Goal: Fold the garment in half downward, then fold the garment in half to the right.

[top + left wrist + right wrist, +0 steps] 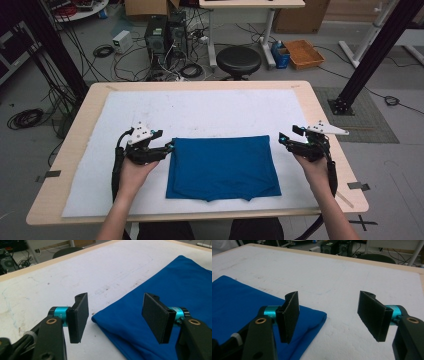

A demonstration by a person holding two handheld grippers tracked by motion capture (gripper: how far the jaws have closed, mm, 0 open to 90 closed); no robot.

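Black jaws of the left gripper stand wide apart with nothing between them, just off the folded blue cloth at its left far corner. That cloth lies flat near the front edge of the white mat, midway across. Beyond its right far corner the right gripper gapes empty too, likely released so the fold rests undisturbed.

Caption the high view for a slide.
Open left gripper and right gripper flank a folded blue cloth on the white mat.
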